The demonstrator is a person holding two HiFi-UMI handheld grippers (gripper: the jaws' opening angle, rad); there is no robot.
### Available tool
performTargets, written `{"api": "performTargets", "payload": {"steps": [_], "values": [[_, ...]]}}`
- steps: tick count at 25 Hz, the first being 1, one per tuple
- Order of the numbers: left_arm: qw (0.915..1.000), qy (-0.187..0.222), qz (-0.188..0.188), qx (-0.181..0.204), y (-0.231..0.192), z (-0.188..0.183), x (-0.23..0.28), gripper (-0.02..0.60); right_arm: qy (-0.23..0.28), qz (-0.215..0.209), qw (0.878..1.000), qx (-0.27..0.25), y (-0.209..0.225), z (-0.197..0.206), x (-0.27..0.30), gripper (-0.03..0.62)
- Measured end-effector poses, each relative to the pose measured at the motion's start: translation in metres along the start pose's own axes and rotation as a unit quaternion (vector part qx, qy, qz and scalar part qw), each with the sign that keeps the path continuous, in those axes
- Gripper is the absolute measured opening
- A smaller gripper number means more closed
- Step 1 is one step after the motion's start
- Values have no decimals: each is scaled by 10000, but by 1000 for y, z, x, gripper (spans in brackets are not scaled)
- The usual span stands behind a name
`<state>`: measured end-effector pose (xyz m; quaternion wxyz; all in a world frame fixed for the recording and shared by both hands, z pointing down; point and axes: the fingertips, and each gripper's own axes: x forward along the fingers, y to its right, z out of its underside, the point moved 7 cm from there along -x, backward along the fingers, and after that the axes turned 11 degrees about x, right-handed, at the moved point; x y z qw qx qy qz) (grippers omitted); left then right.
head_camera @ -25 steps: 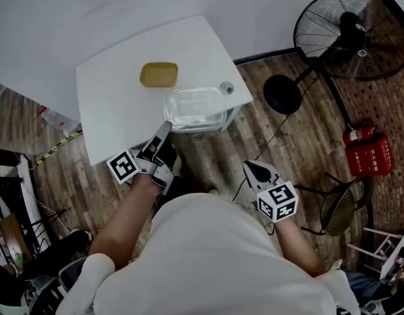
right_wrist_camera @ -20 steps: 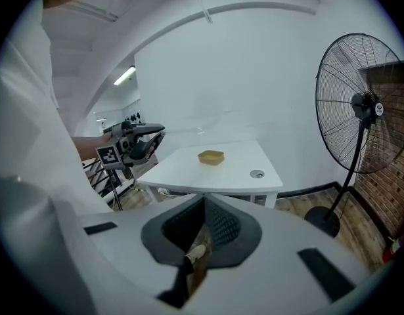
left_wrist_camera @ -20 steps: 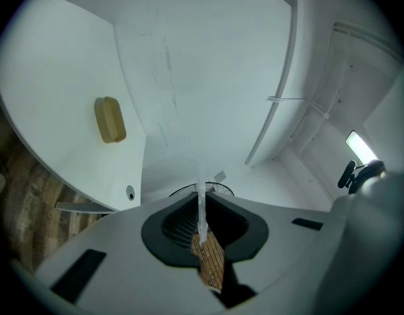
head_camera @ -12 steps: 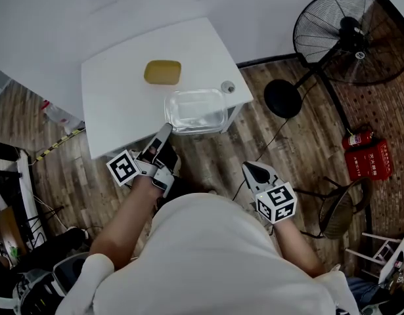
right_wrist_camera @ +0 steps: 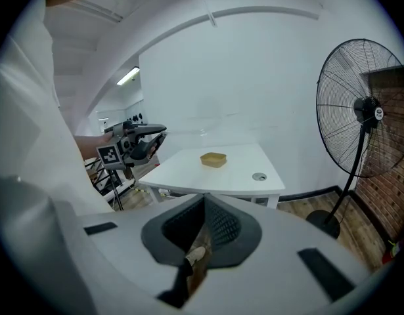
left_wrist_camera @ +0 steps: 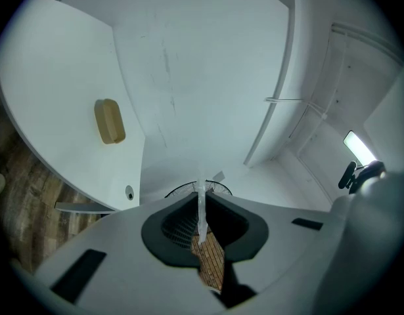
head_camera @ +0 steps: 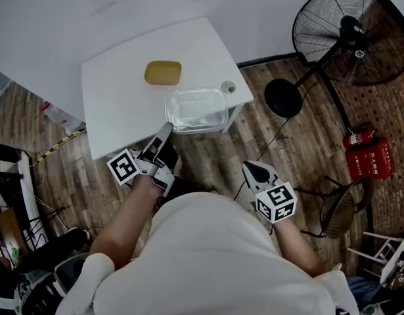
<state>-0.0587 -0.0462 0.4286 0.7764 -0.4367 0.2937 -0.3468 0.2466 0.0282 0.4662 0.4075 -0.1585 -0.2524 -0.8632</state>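
My left gripper (head_camera: 166, 128) is shut on the near rim of a clear plastic container (head_camera: 197, 109), held up over the table's front corner. In the left gripper view the thin clear edge (left_wrist_camera: 201, 205) stands pinched between the jaws of the left gripper (left_wrist_camera: 200, 210). A tan tray (head_camera: 163, 73) lies on the white table (head_camera: 116, 110), also seen as the tan tray (right_wrist_camera: 213, 159) in the right gripper view. My right gripper (head_camera: 253, 170) is shut and holds nothing, low over the wooden floor, away from the table.
A small round cap (head_camera: 226, 86) sits near the table's right edge. A black standing fan (head_camera: 346, 35) is at the right, with a red fire extinguisher (head_camera: 363, 151) and a chair (head_camera: 339, 209) beyond. Clutter lies along the left side.
Almost nothing: the views have shifted slightly. The left gripper still holds the clear container and the right gripper stays shut.
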Motion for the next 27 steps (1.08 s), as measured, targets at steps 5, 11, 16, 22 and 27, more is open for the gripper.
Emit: {"api": "performTargets", "payload": {"steps": [5, 11, 16, 22, 27], "values": [[10000, 1, -13, -32, -1, 1, 1, 46, -34, -19, 10000, 1, 0, 1, 2, 8], [10000, 1, -62, -21, -4, 1, 0, 46, -57, -60, 10000, 5, 1, 2, 5, 6], [9999, 45, -98, -24, -5, 1, 0, 46, -52, -85, 10000, -4, 3, 2, 6, 6], [9999, 94, -102, 2, -8, 0, 1, 46, -105, -99, 9999, -4, 8, 5, 8, 6], [9998, 133, -148, -37, -17, -6, 10, 46, -158, -103, 9998, -2, 15, 0, 15, 6]]}}
